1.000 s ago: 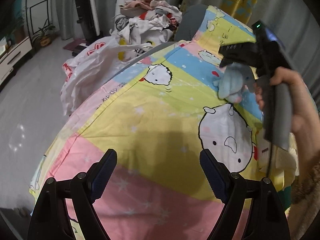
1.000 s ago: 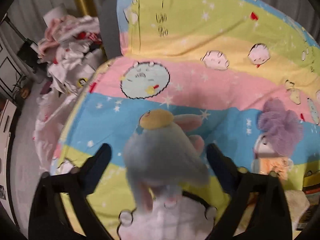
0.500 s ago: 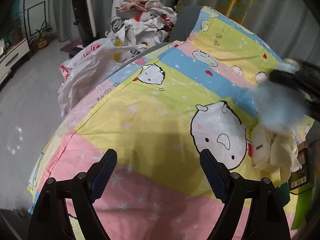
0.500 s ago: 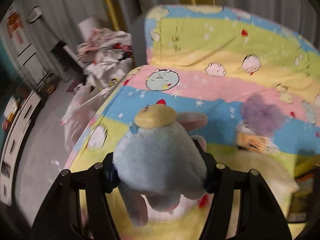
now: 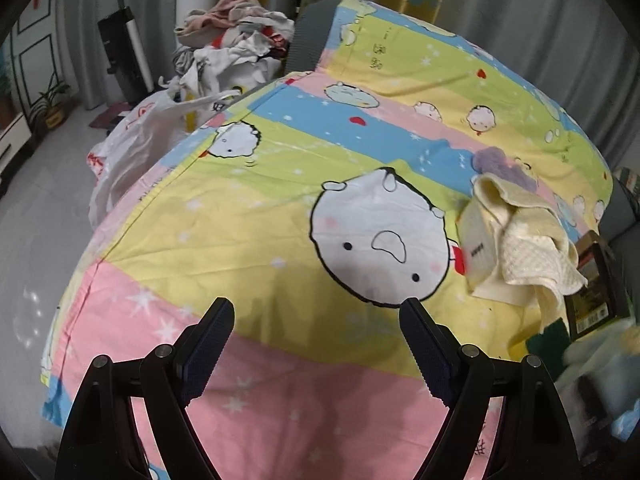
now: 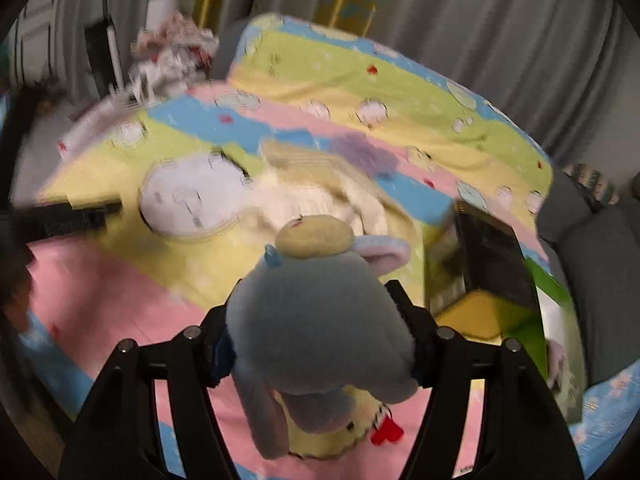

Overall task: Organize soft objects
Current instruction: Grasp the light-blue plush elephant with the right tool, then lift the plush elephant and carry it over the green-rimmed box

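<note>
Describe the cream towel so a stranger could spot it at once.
Find the cartoon-print bedsheet in pink, yellow and blue stripes. At its right side, just past the big white round face, lies the cream towel, crumpled and waffle-textured; the purple fluffy thing behind it is smaller and violet.

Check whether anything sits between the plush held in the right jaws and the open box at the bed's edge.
Nothing visible does. The grey-blue plush toy is clamped in the right gripper, whose jaws are easing open slightly. The open box lies just to its right, with only bedsheet showing between. The cream towel lies farther back, off that line.
</note>
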`<state>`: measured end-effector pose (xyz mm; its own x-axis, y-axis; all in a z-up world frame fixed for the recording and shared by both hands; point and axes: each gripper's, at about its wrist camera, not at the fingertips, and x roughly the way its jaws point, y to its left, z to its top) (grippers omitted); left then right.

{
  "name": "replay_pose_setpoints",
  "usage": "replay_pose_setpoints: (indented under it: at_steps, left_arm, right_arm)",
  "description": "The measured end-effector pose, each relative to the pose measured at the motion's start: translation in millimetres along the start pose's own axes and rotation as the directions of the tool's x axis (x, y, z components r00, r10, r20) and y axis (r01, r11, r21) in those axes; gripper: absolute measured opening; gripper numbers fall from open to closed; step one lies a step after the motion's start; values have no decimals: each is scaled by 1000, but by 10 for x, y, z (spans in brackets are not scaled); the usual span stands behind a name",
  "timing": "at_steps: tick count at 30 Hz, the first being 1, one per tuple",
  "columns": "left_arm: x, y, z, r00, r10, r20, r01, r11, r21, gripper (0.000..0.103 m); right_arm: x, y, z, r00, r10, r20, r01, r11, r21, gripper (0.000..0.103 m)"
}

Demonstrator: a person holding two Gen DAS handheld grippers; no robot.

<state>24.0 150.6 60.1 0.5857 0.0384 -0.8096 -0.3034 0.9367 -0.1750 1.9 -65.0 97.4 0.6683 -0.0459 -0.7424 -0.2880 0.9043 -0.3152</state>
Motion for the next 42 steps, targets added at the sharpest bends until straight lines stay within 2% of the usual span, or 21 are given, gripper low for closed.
replay_pose_setpoints:
  at_steps: [2, 4, 6, 9, 13, 15, 17, 19, 20, 22, 23, 25, 26, 28, 30, 33, 35, 38, 40, 41, 42]
  left_arm:
    - [-7, -29, -20, 1000, 5, -1, -5, 1000, 11, 85]
    - [-16, -39, -38, 1000, 4, -3, -4, 1000, 11, 85]
    - [-26, -37, -47, 1000, -9, -8, 9, 1000, 12, 85]
    - [-55, -5, -27, 999, -44, -10, 44, 999, 2, 85]
    - [-175, 81, -8, 986, -164, -6, 163, 983, -80, 85]
    - [-232, 66, -16, 973, -232, -22, 229, 969, -90, 85]
    - [-292, -8, -52, 959, -278, -45, 275, 959, -68, 85]
    - [-357, -84, -107, 950, -305, -59, 303, 952, -42, 85]
    - [-391, -123, -145, 948, -313, -63, 312, 950, -33, 85]
    - [-449, -193, -245, 941, -330, -68, 330, 944, -15, 85]
    - [-457, -233, -312, 933, -351, -79, 352, 936, 0, 85]
    - [-423, -300, -439, 916, -382, -123, 386, 922, 15, 85]
    - [-401, -318, -485, 912, -388, -136, 393, 920, 13, 85]
    - [-333, -371, -573, 909, -386, -159, 392, 920, 10, 85]
    - [-263, -427, -618, 913, -373, -166, 381, 925, 13, 85]
    - [-231, -472, -607, 931, -350, -105, 351, 936, -6, 85]
    - [-211, -487, -599, 927, -368, -74, 368, 930, -10, 85]
    - [-136, -522, -606, 916, -395, -75, 396, 918, -2, 85]
    - [-77, -553, -612, 920, -385, -77, 386, 922, 2, 85]
    - [-53, -554, -614, 919, -385, -81, 386, 922, 2, 84]
    - [-23, -568, -618, 918, -388, -87, 390, 921, 4, 75]
  right_arm:
    - [115, 131, -54, 1000, 3, -30, -3, 1000, -27, 69]
    - [185, 260, -56, 1000, 15, -25, -16, 998, -55, 69]
    - [192, 320, -35, 997, 76, -32, -77, 996, -47, 81]
    - [105, 252, -9, 989, 144, 4, -145, 989, 15, 89]
    - [-59, 30, -16, 979, 194, 64, -200, 974, 103, 94]
    - [-116, -119, -46, 961, 260, 94, -273, 947, 167, 97]
    - [-136, -258, -80, 936, 333, 117, -352, 904, 244, 98]
    - [-160, -350, -123, 909, 390, 147, -416, 860, 295, 98]
    - [-162, -389, -135, 905, 395, 156, -425, 848, 317, 98]
    - [-137, -418, -156, 911, 383, 154, -413, 841, 349, 98]
    - [-116, -417, -169, 908, 391, 152, -420, 832, 362, 98]
    - [-49, -409, -190, 885, 440, 149, -462, 800, 384, 97]
    - [4, -413, -199, 865, 480, 144, -494, 772, 400, 96]
    - [75, -417, -195, 842, 519, 149, -529, 736, 422, 91]
    - [153, -400, -160, 823, 548, 149, -552, 712, 434, 81]
    - [275, -373, -64, 812, 570, 121, -559, 702, 441, 76]
    - [354, -329, 38, 809, 581, 94, -559, 710, 427, 75]
    - [522, -245, 173, 801, 598, 34, -560, 727, 398, 75]
    - [653, -176, 230, 803, 596, -14, -546, 745, 384, 75]
    - [703, -164, 239, 801, 598, -33, -545, 751, 374, 75]
    - [772, -142, 240, 792, 609, -51, -552, 750, 365, 75]
